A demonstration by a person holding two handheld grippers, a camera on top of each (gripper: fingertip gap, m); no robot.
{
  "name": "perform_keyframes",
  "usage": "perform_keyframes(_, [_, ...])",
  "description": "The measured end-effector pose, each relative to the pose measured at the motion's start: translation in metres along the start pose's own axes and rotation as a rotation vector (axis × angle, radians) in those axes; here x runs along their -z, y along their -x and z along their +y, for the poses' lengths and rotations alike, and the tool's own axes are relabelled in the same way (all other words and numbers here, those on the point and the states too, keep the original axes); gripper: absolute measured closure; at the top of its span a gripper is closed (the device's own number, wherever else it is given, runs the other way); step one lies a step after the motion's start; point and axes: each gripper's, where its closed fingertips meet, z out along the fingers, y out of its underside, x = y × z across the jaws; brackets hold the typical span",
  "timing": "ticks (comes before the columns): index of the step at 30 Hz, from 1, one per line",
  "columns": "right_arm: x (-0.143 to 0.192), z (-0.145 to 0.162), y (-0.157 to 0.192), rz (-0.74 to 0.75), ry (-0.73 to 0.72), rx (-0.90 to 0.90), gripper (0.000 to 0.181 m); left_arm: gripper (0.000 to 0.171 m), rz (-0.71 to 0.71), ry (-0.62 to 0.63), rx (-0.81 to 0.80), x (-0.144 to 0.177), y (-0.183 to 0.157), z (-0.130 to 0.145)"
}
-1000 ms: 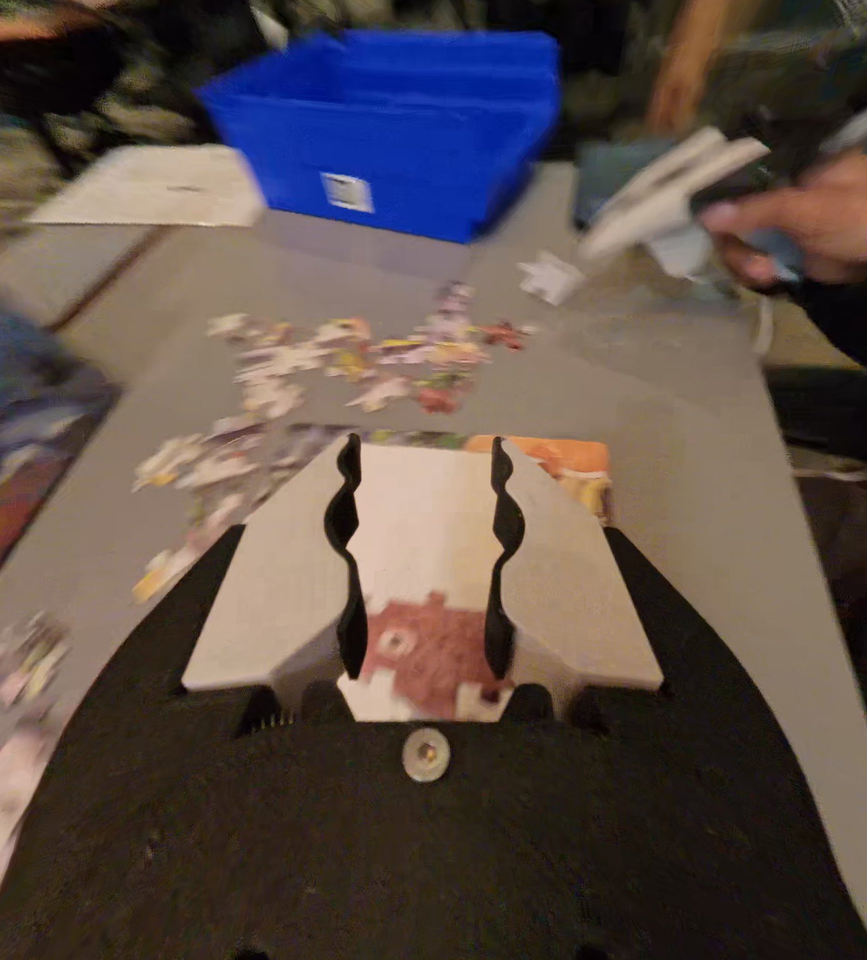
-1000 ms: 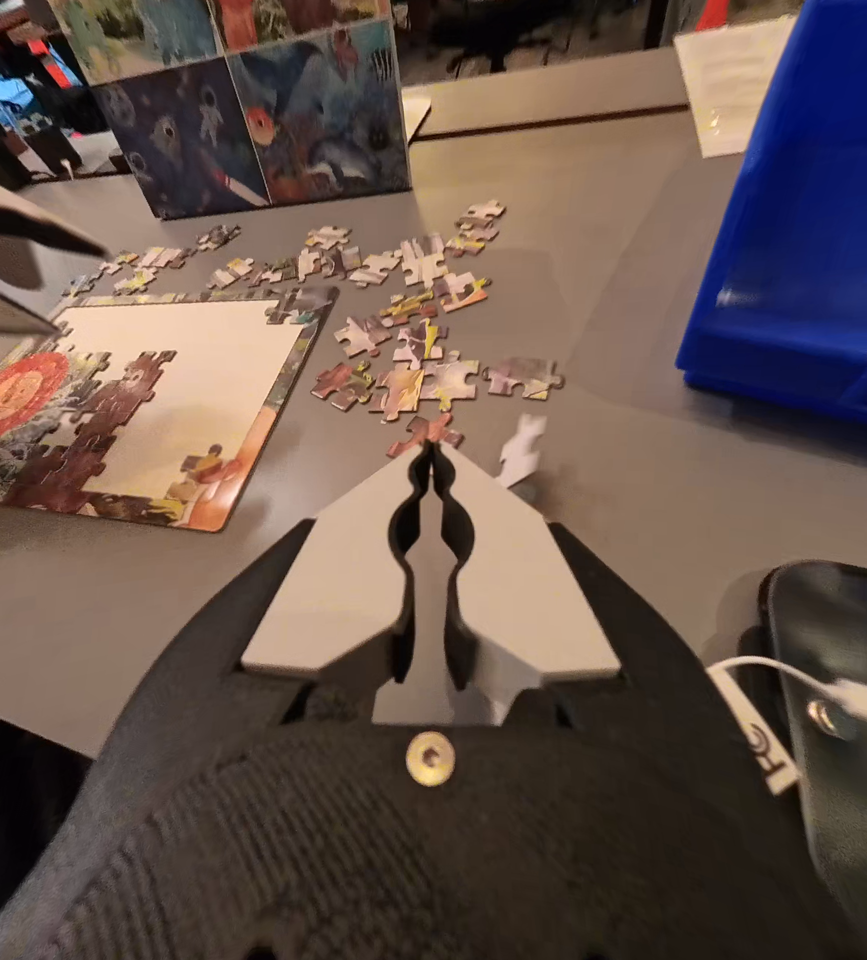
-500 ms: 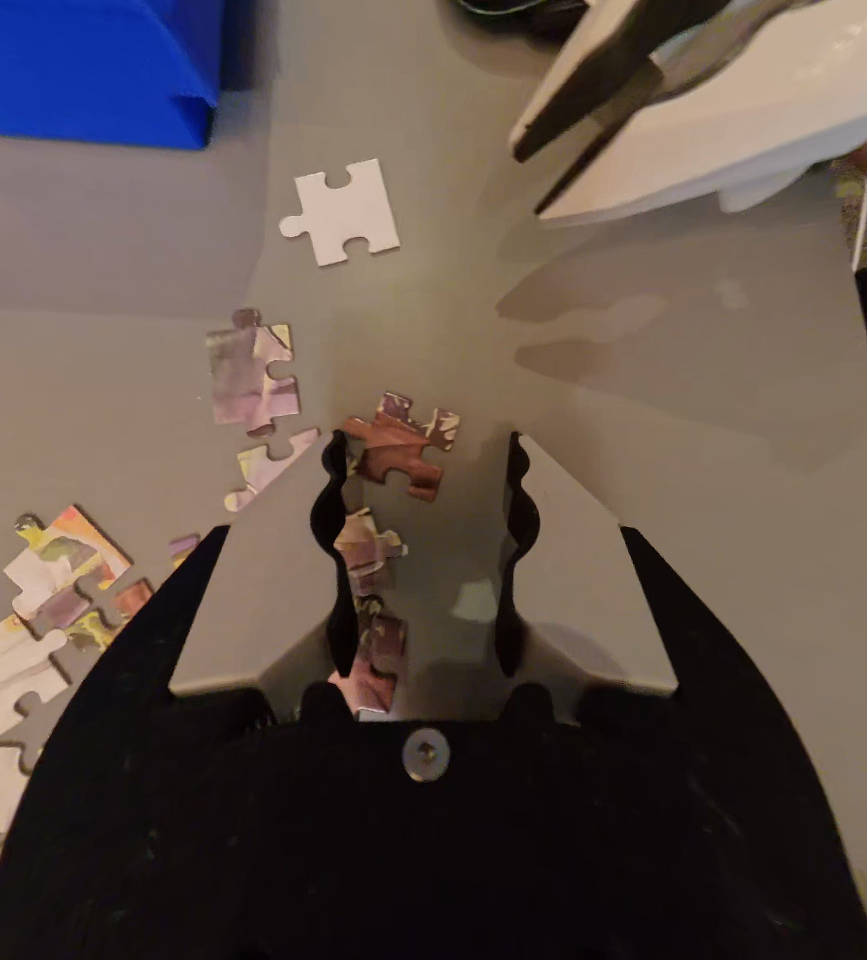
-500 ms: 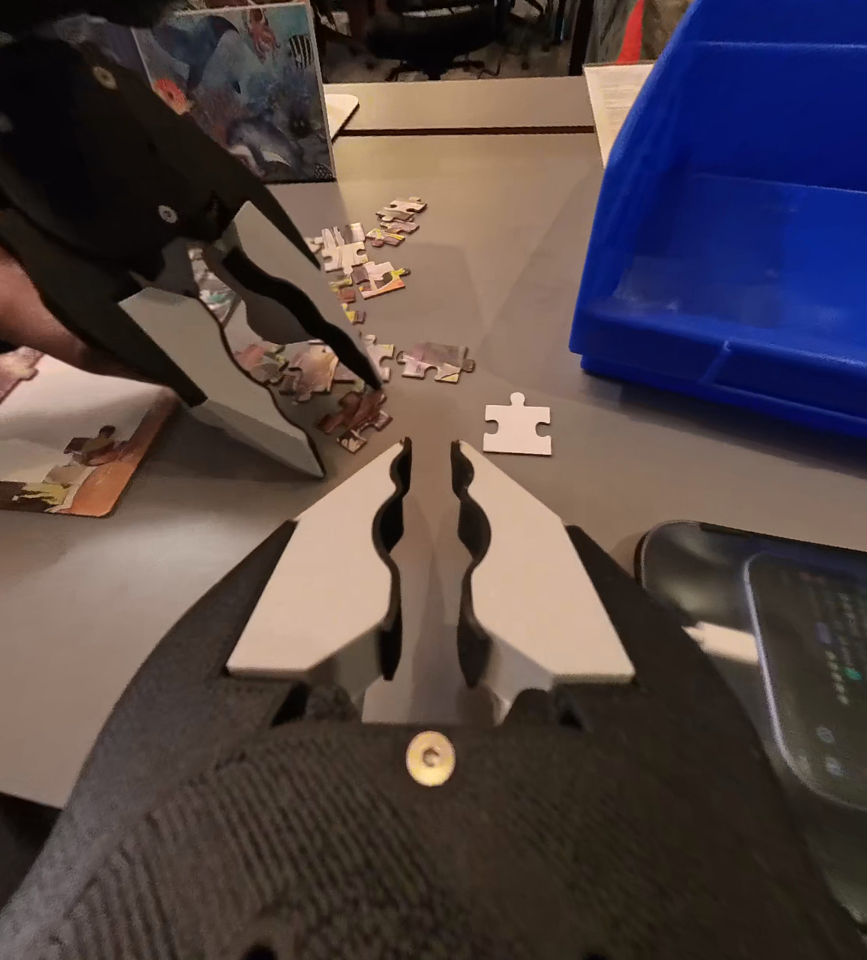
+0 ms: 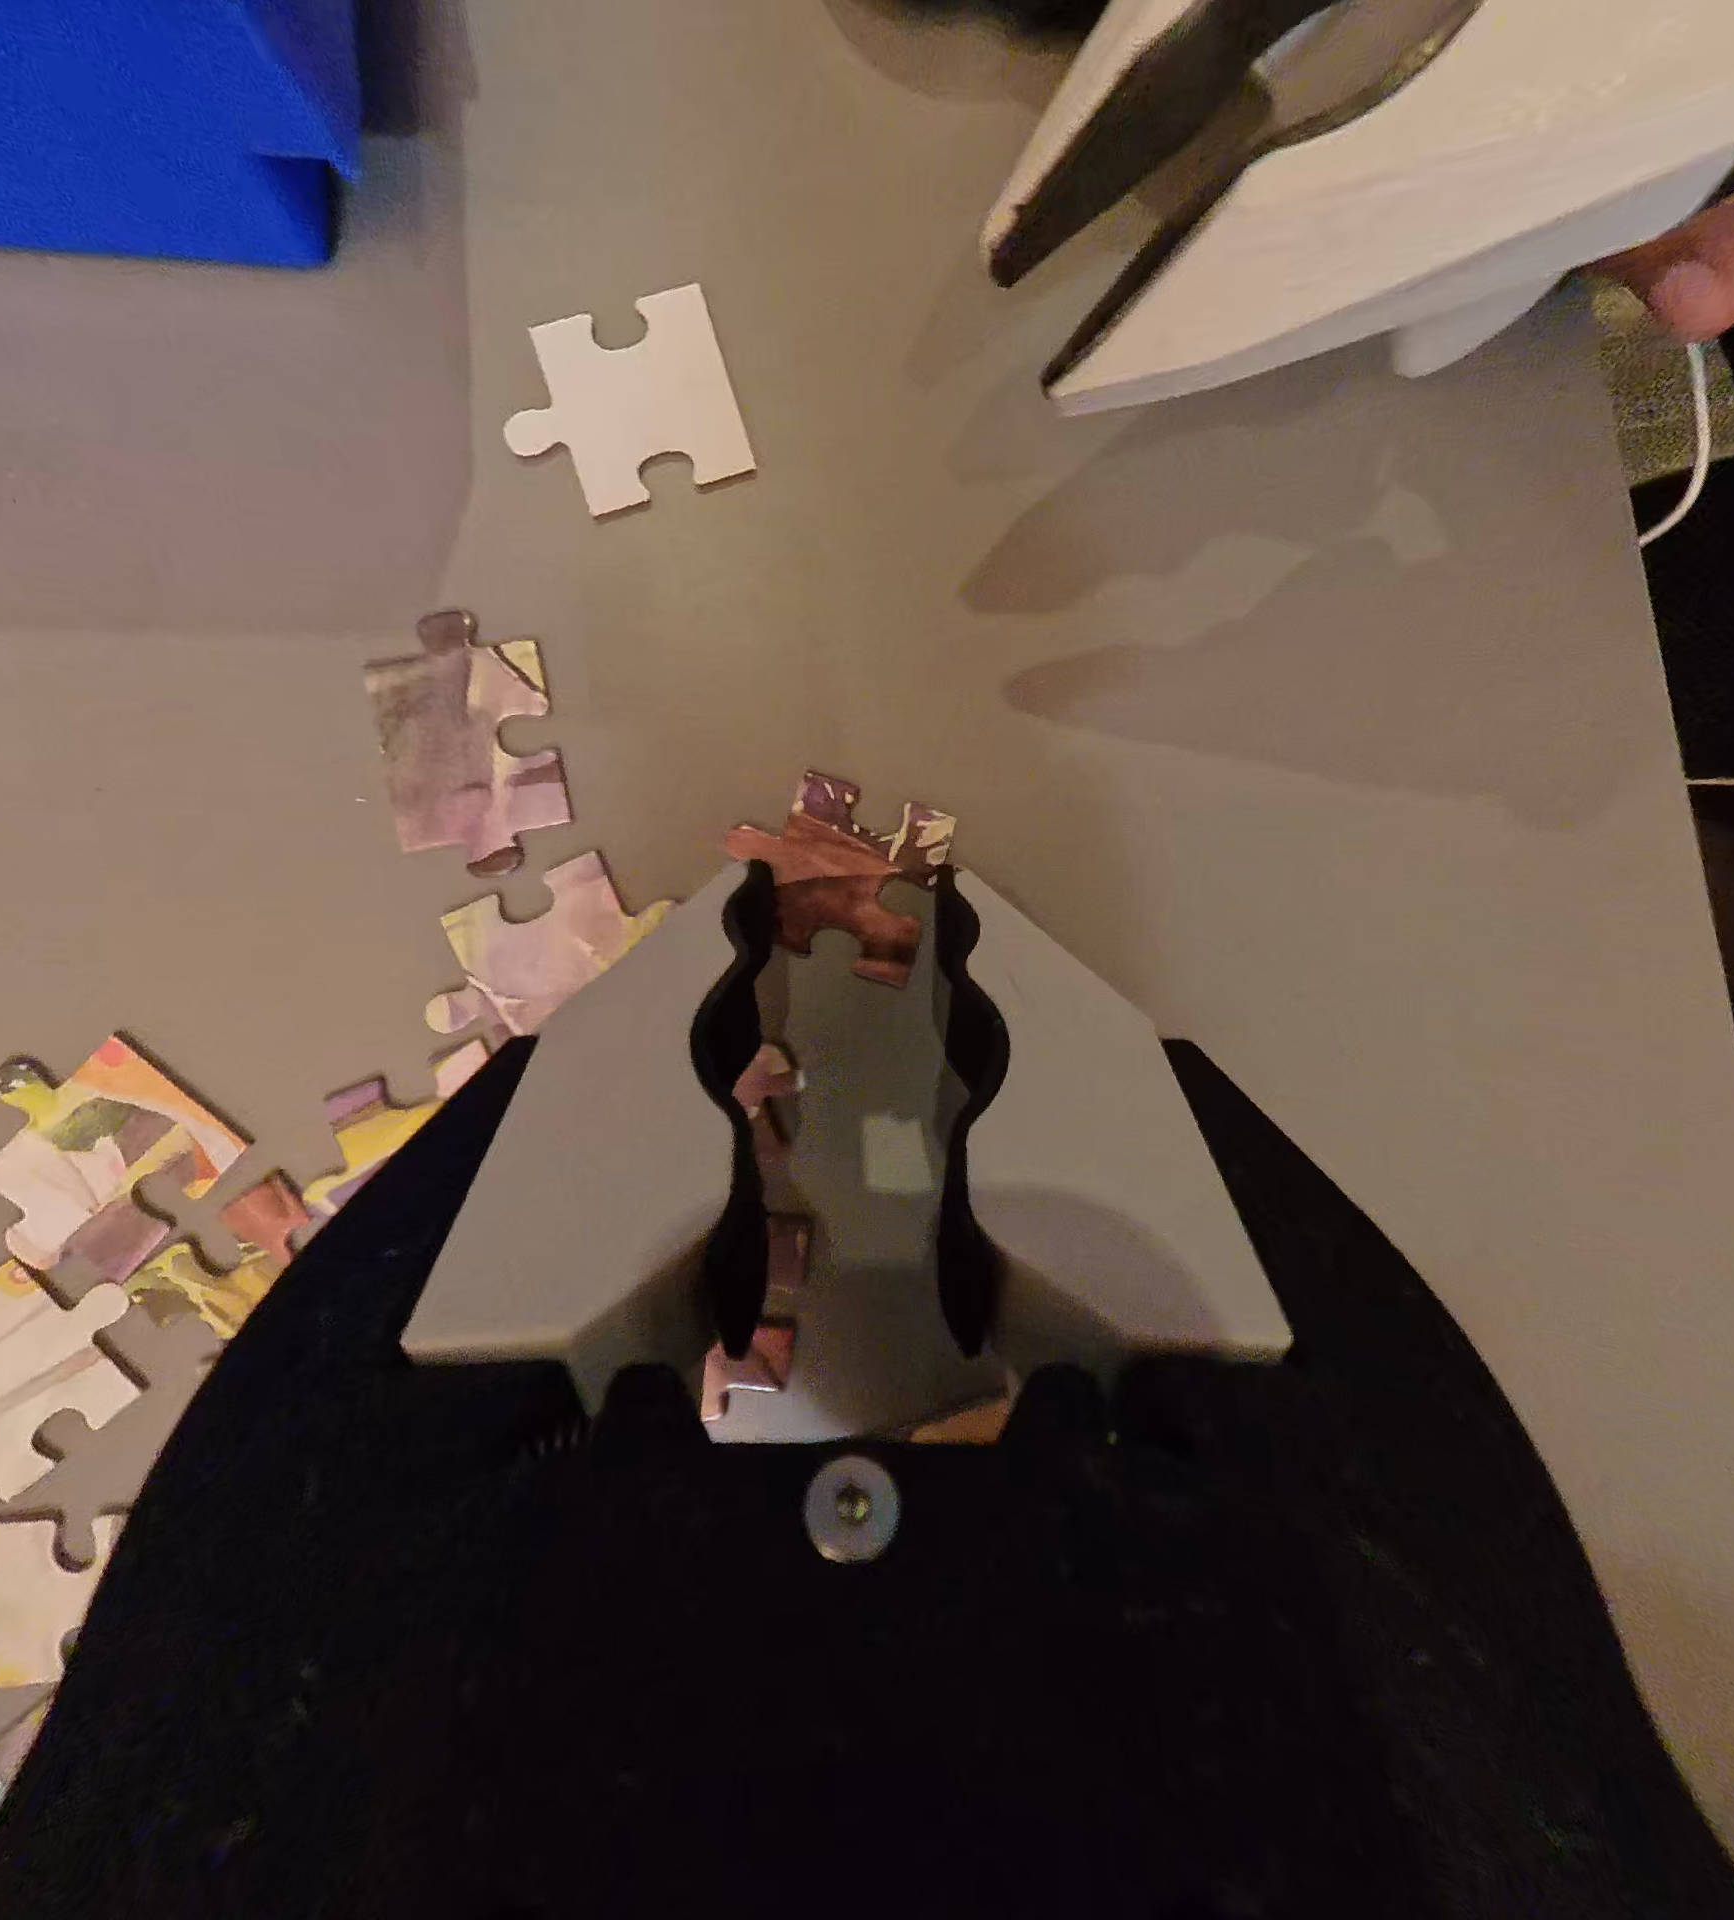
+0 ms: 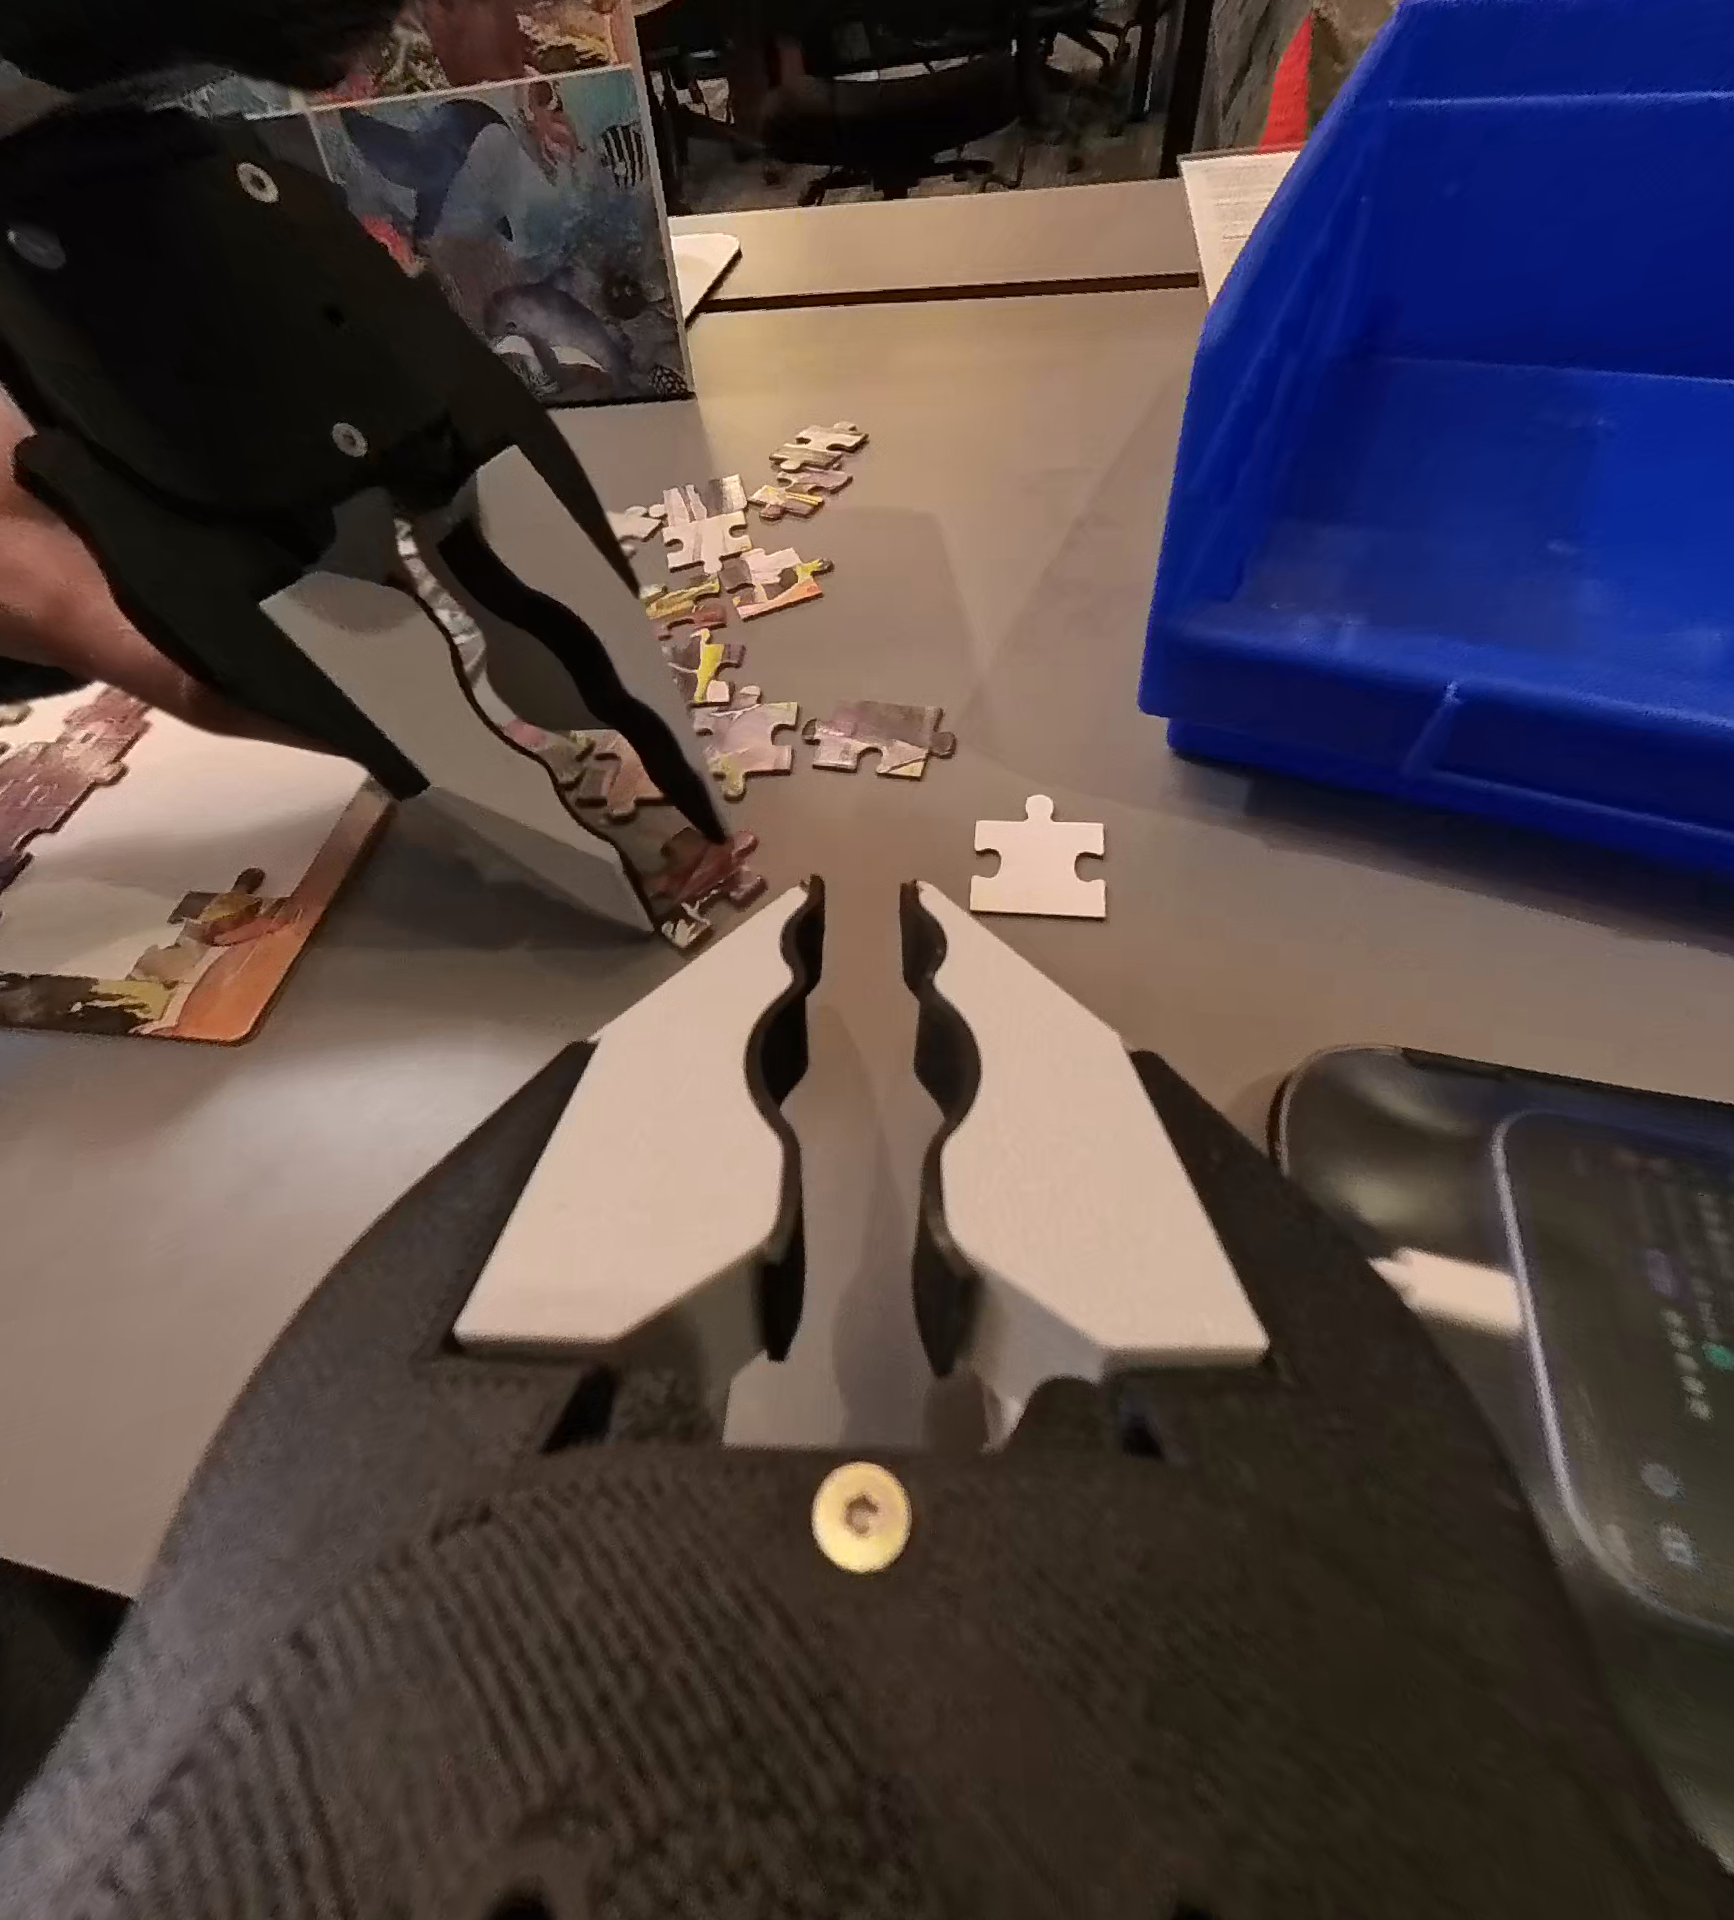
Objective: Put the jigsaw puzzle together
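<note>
The left gripper (image 5: 847, 883) is straddling a reddish-brown puzzle piece (image 5: 847, 868) with fingers parted, tips at the table (image 5: 1310, 935) near its front edge; pick-up seems underway, closing next. The piece's long axis is running across the fingers. The right gripper (image 6: 861, 888) is hovering open beside a face-down white piece (image 6: 1039, 873).

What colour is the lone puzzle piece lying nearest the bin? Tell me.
Plain white: the lone puzzle piece lies blank side up, shown best in the left wrist view.
</note>
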Motion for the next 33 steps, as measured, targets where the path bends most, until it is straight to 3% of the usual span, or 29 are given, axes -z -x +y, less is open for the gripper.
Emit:
perform_keyframes(6, [0.000,0.000,0.000,0.003,0.002,0.006,0.168,0.141,-0.013,-0.004,-0.009,0.008,-0.010,0.008])
perform_keyframes(10, [0.000,0.000,0.000,-0.001,-0.001,0.003,0.168,0.141,-0.082,-0.033,0.021,0.035,-0.007,0.022])
perform_keyframes(15, [-0.001,0.001,0.000,0.002,0.007,0.006,0.168,0.141,-0.255,-0.009,0.150,0.089,0.021,0.081])
perform_keyframes(18, [-0.002,0.003,0.000,0.013,0.021,0.019,0.168,0.141,-0.275,-0.005,0.257,0.105,0.027,0.120])
perform_keyframes(23, [-0.006,0.007,0.001,0.039,0.053,0.056,0.168,0.141,-0.295,0.027,0.313,0.103,0.028,0.153])
perform_keyframes(33, [-0.008,0.010,0.001,0.057,0.075,0.074,0.168,0.138,-0.281,0.033,0.329,0.098,0.018,0.161])
